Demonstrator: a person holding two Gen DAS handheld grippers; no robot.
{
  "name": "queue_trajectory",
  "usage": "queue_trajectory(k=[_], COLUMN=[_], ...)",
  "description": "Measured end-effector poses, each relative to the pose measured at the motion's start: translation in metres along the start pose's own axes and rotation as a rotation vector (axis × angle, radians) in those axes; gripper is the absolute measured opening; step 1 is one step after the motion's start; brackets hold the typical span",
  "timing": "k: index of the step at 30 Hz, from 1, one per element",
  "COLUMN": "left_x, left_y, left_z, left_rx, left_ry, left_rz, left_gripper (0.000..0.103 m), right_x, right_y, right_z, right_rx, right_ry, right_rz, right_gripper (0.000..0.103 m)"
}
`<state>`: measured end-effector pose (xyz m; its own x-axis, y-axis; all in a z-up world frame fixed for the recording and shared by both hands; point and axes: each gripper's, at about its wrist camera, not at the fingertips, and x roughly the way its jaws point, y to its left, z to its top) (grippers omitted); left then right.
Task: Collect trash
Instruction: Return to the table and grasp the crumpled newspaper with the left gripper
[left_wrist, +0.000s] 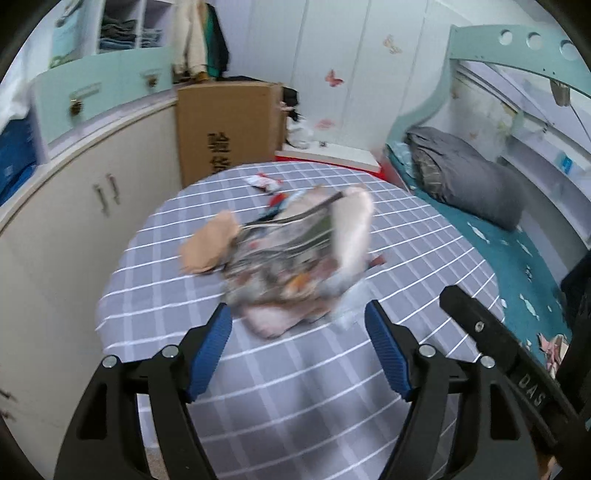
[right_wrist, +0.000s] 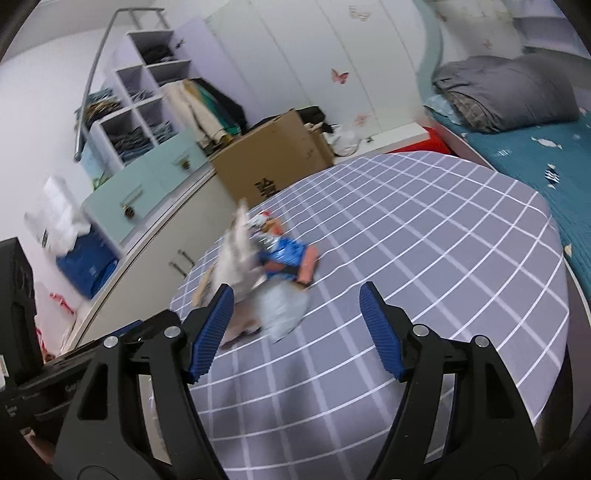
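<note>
A blurred heap of trash, wrappers and crumpled paper, lies on the grey checked tablecloth. A small red-and-white wrapper lies behind it. My left gripper is open and empty, its blue fingertips just in front of the heap. In the right wrist view the heap includes a blue wrapper and a pale bag. My right gripper is open and empty, to the right of the heap, its left fingertip beside it.
A cardboard box stands behind the table. Beige cabinets run along the left. A bed with a teal sheet and a grey folded quilt is on the right. The right gripper's body shows in the left wrist view.
</note>
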<state>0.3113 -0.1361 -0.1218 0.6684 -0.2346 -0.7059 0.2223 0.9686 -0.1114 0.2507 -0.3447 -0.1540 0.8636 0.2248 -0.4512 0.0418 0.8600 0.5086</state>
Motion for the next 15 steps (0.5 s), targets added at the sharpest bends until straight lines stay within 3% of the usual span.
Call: queue_trajectory(k=[10, 12, 15], left_x=[0.054, 0.059, 0.058], left_y=[-0.026, -0.026, -0.022], left_z=[0.029, 0.032, 0.033], left_rx=[0.026, 0.035, 0.04], left_ry=[0.045, 0.054, 0.048], left_rz=[-0.021, -0.01, -0.004], left_gripper=[0.071, 0.053, 0.037], right_x=[0.022, 0.026, 0.03], right_y=[-0.034, -0.032, -0.03], right_z=[0.016, 0.017, 0.018], right_rx=[0.065, 0.066, 0.062], right_ry=[0.031, 0.036, 0.046], right_rz=[-0.001, 0.002, 0.015], right_gripper=[0.07, 0.07, 0.07])
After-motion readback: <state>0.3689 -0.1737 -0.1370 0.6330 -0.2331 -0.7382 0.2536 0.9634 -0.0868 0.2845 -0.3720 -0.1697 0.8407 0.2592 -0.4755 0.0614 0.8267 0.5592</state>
